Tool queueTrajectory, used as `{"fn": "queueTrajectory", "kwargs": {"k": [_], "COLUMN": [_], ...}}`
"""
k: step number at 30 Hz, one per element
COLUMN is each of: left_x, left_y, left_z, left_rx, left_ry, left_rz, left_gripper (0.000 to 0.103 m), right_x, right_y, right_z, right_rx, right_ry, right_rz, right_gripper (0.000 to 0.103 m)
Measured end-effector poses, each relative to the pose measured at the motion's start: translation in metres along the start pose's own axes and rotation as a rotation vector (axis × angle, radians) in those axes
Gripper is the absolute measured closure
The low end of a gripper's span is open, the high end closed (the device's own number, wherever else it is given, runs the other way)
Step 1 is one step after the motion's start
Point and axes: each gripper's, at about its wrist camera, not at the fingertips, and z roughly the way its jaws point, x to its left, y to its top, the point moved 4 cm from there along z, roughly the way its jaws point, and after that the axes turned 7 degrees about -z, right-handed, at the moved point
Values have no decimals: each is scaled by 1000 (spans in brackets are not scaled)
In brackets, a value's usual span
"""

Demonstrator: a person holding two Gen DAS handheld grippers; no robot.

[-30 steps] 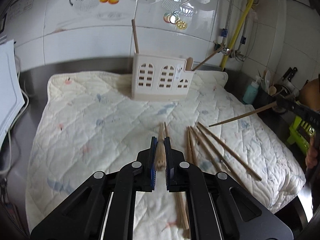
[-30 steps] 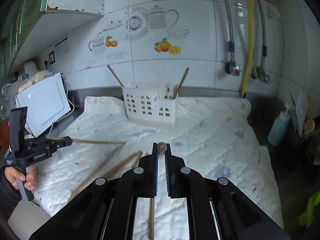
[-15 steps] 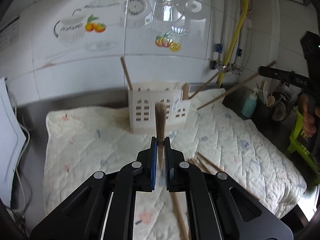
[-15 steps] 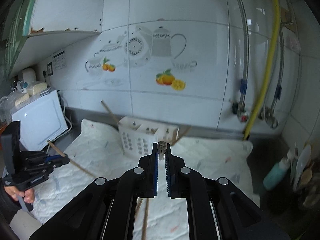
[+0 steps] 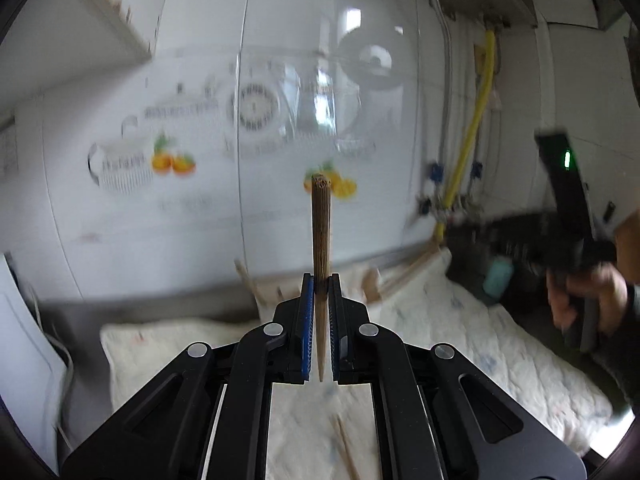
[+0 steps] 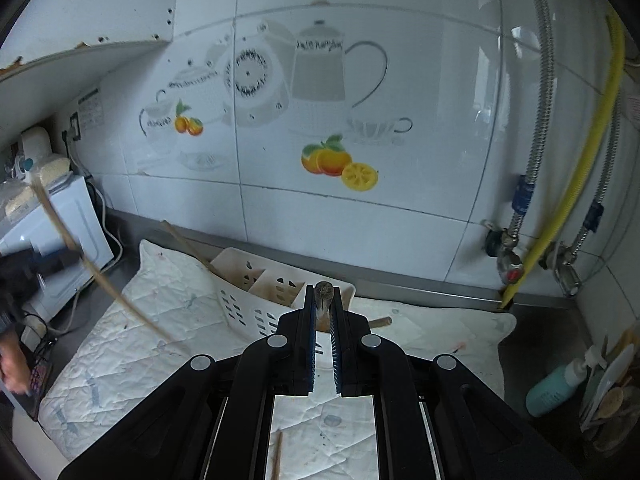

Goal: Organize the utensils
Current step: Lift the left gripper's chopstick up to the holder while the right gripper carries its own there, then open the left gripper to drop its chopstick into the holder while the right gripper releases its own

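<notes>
The left gripper (image 5: 321, 280) has its jaws clamped on a brown wooden chopstick (image 5: 321, 232) standing upright, above the quilted white mat (image 5: 460, 344). The right gripper (image 6: 323, 296) pinches a second wooden chopstick (image 6: 322, 294) end-on, just over the white slotted plastic utensil holder (image 6: 248, 280) by the tiled wall (image 6: 360, 220).
</notes>
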Motion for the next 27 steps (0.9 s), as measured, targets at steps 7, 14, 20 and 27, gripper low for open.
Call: {"fn": "queueTrajectory", "kwargs": {"k": [7, 14, 20, 27], "left_x": [5, 26, 41, 48], "left_y": [50, 48, 26, 17], "left_z": [30, 83, 111, 115], "left_rx": [-97, -60, 12, 41], "left_ry": [64, 97, 102, 103], "left_rz": [5, -42, -78, -97], "left_gripper": [98, 98, 97, 94], "right_x": [1, 3, 1, 1], "right_y": [2, -3, -5, -4], "right_z": [25, 43, 50, 44], "right_rx": [23, 39, 41, 20], "right_ry": [13, 26, 34, 21], "right_rz": [-8, -21, -18, -14], "right_gripper": [97, 97, 97, 95]}}
